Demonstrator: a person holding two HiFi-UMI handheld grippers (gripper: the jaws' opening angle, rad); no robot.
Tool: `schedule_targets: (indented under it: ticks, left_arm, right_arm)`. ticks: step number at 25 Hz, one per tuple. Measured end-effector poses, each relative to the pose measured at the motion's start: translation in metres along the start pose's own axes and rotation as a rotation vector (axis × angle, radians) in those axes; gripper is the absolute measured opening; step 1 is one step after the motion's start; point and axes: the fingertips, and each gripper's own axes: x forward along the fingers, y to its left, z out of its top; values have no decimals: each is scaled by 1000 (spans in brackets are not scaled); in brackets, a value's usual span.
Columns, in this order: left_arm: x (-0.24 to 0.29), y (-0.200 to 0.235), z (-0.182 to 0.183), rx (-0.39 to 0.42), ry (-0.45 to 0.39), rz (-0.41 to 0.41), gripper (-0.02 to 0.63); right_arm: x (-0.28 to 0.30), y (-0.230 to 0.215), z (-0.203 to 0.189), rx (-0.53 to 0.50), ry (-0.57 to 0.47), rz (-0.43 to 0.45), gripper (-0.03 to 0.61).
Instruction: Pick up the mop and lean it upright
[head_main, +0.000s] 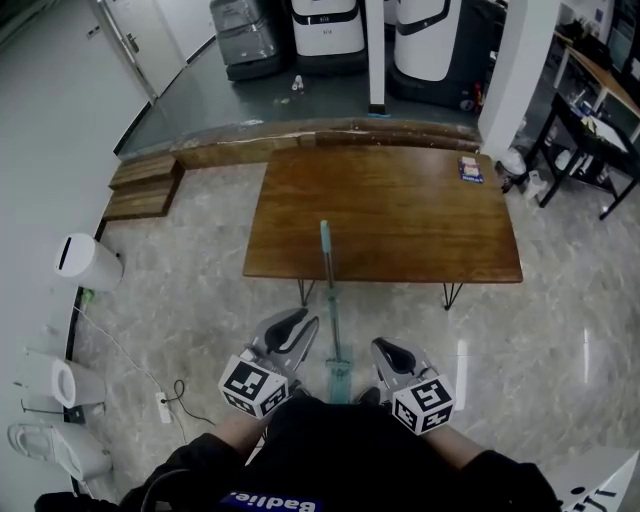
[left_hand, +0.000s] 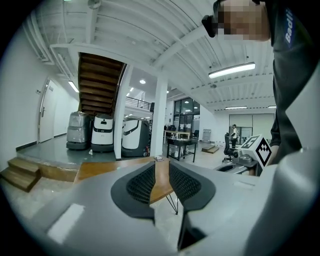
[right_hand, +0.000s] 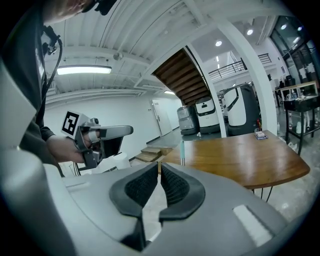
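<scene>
The mop (head_main: 331, 300) has a teal handle and stands nearly upright, its top resting against the near edge of the brown wooden table (head_main: 400, 220) and its head (head_main: 338, 378) on the floor by my feet. My left gripper (head_main: 300, 325) is just left of the handle, clear of it, jaws parted with nothing between them (left_hand: 162, 175). On the other side of the handle, my right gripper (head_main: 385, 350) has its pads drawn together on nothing (right_hand: 160, 175). The handle's top (right_hand: 183, 150) shows beyond them.
White bins (head_main: 88, 262) and a power strip with cable (head_main: 165, 408) line the left wall. Wooden steps (head_main: 145, 185) lead to a raised floor with parked machines (head_main: 325, 35). A small blue box (head_main: 470, 168) lies on the table. A black desk (head_main: 590, 130) stands right.
</scene>
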Motion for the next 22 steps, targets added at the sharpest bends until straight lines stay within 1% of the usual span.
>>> schedule_targets:
  ticks: [4, 8, 13, 16, 22]
  left_arm:
    - [13, 14, -4, -2, 13, 8, 118]
    - [29, 32, -12, 0, 28, 0, 138]
    - [55, 61, -31, 4, 82, -32, 173]
    - [73, 78, -46, -3, 122, -47, 206]
    - [101, 110, -76, 6, 193, -90, 225]
  right_arm:
    - [1, -9, 3, 0, -1, -17, 25]
    - [2, -19, 3, 5, -2, -61, 28]
    - [2, -26, 11, 14, -12, -143, 31]
    - [1, -29, 15, 18, -13, -193, 32]
    - [0, -29, 10, 41, 4, -297, 34]
